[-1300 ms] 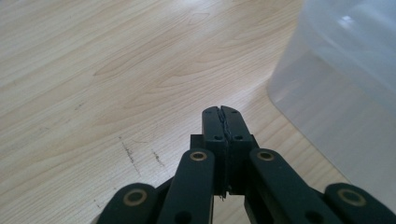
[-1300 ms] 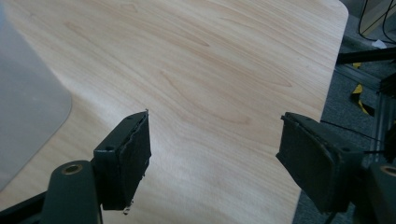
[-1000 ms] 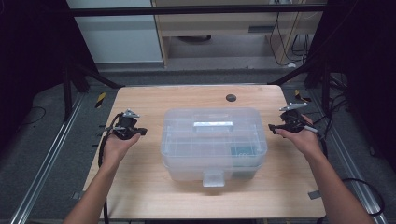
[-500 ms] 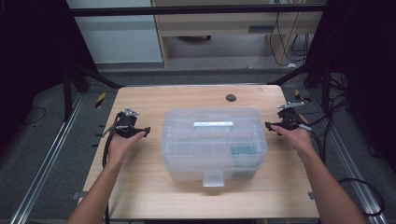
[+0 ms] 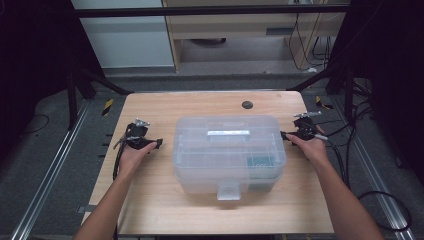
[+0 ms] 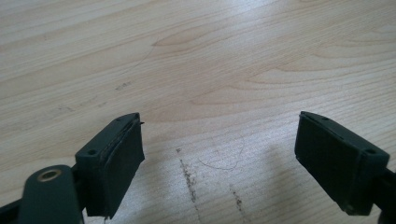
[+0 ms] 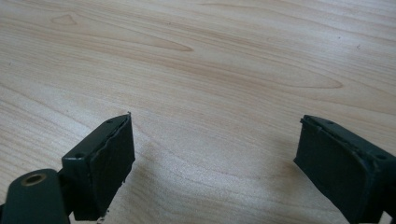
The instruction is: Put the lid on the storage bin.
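Observation:
A clear plastic storage box [image 5: 229, 152] with a closed lid, a top handle [image 5: 228, 133] and a front latch [image 5: 228, 190] stands in the middle of the wooden table [image 5: 150, 200]. My left gripper [image 5: 158, 143] is low over the table just left of the box, pointing at its side. Its jaws have just been opening and hold nothing; bare wood lies between the pads [image 6: 116, 158]. My right gripper [image 5: 284, 135] is by the box's right side, also pointing inward. Its jaws have likewise just been opening, empty, with wood grain beyond its pads [image 7: 109, 163].
A small black round spot [image 5: 247, 105] lies on the table behind the box. Cables [image 5: 345, 160] trail off the table's right edge. Metal rails run along the floor on both sides, and black frame posts stand at the far corners.
Both hands have sunk toward the tabletop and drawn in closer to the box's sides, the right one more than the left. The box has not moved.

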